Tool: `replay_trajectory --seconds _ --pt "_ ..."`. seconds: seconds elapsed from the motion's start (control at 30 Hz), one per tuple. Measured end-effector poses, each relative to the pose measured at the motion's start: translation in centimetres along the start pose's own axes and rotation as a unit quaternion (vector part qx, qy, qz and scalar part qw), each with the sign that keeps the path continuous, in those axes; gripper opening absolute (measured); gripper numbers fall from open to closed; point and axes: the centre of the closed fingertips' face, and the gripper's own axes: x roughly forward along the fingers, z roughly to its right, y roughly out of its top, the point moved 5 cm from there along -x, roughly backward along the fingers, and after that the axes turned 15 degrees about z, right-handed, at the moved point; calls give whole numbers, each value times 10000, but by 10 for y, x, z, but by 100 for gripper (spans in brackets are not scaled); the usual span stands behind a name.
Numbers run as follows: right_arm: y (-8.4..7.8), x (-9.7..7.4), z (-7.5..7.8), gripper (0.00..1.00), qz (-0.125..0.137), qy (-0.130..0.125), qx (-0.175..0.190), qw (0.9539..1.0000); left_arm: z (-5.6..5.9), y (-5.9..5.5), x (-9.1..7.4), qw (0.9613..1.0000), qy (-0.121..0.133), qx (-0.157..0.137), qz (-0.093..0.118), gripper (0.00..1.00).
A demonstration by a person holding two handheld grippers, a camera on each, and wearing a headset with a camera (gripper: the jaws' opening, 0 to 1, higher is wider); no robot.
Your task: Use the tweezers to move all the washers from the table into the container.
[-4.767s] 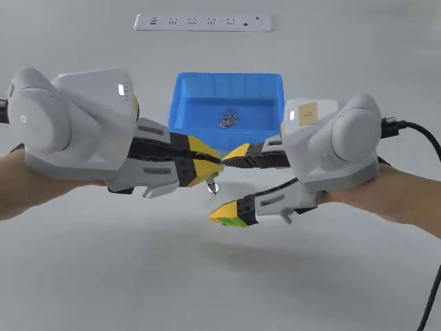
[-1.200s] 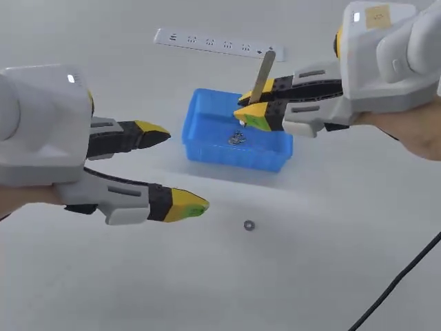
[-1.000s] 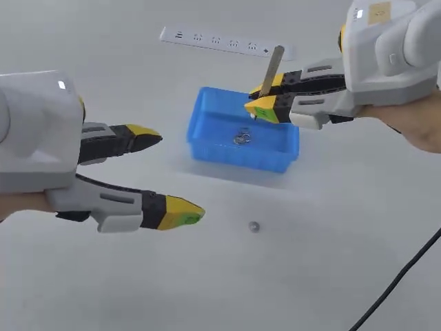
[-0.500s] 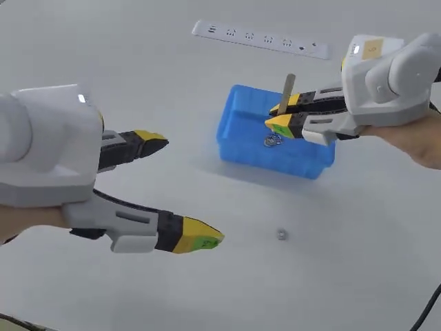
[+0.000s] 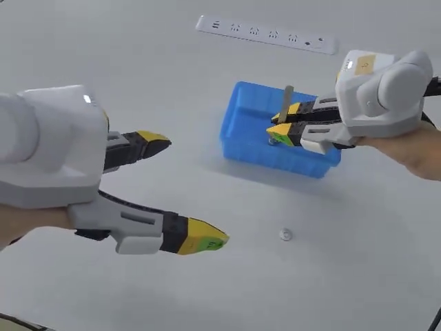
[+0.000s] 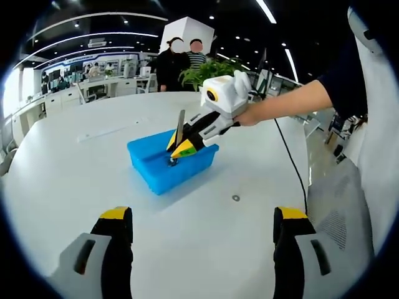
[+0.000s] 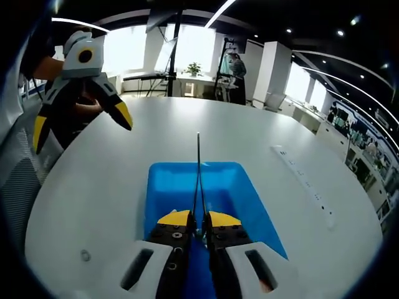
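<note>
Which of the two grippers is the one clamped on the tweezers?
The right gripper, above the blue container: its jaws are shut on the tweezers. The left gripper has its jaws spread wide and holds nothing.

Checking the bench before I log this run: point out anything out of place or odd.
One washer lies alone on the bare table, outside the blue container, on its near side in the head view; the task wants it inside. Nothing looks spilled or damaged. The right gripper holds the tweezers over the container.
</note>
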Motion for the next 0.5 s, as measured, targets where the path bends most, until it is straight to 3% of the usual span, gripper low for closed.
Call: replay_trajectory --seconds 0.5 --pt "-3 3 0 11 -23 -66 11 10000 5 -2 -5 10000 -16 -20 -64 99"
